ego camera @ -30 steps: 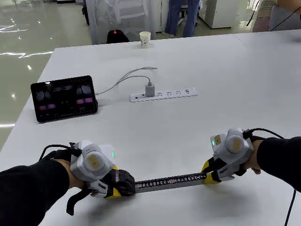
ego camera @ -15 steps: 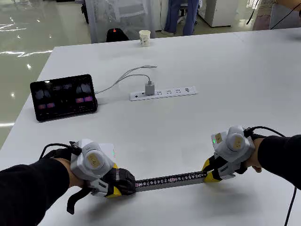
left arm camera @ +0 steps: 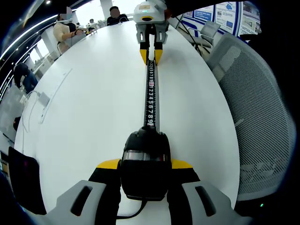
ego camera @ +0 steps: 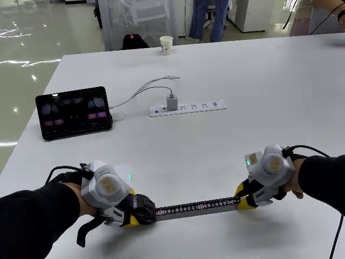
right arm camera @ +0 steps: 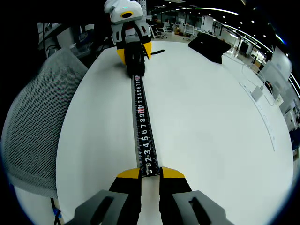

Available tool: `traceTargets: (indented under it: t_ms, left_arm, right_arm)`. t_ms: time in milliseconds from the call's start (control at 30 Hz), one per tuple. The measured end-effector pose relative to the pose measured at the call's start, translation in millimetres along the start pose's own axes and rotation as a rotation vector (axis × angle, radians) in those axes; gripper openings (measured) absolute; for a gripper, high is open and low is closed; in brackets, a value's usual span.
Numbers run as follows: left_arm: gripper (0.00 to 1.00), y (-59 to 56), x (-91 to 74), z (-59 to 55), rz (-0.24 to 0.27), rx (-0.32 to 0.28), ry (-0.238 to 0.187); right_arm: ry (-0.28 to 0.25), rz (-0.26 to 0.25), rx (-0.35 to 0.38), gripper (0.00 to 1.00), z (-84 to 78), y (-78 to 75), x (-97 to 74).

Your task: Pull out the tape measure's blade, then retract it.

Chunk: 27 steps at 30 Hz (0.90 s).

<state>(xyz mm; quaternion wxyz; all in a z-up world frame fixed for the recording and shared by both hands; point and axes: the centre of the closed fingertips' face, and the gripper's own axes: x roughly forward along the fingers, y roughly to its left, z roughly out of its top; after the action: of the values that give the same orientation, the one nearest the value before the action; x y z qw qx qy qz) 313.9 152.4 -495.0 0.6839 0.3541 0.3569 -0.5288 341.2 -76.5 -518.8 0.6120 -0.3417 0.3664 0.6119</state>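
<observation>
A black tape measure case (ego camera: 143,209) rests on the white table (ego camera: 215,145) near its front edge, and my left gripper (ego camera: 128,215) is shut on it. The case (left arm camera: 145,161) sits between the yellow-tipped fingers of the left gripper (left arm camera: 145,165). The numbered blade (ego camera: 197,206) runs out flat to the right along the tabletop. My right gripper (ego camera: 242,198) is shut on the blade's end. In the right gripper view, the blade (right arm camera: 142,122) leads from the right gripper (right arm camera: 150,173) to the case (right arm camera: 134,60). The blade (left arm camera: 151,93) shows about twenty centimetres of markings.
A dark tablet (ego camera: 74,112) stands at the left. A white power strip (ego camera: 188,107) with a charger and cable lies mid-table, and a paper cup (ego camera: 166,45) sits at the far edge. A grey mesh chair (left arm camera: 253,108) is close behind the near table edge.
My right gripper has drawn slightly to the right, and a little more blade is out. The left gripper and the case have stayed in place.
</observation>
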Motion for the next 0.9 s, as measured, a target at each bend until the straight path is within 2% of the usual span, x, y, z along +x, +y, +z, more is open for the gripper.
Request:
traceTargets:
  t_ms: [900]
  left_arm:
    - [0.32,-1.2,-0.2,-0.4,-0.001,0.003,0.002]
  right_arm:
    - [0.015,-0.007,0.012,0.1,-17.2,-1.6,-6.8]
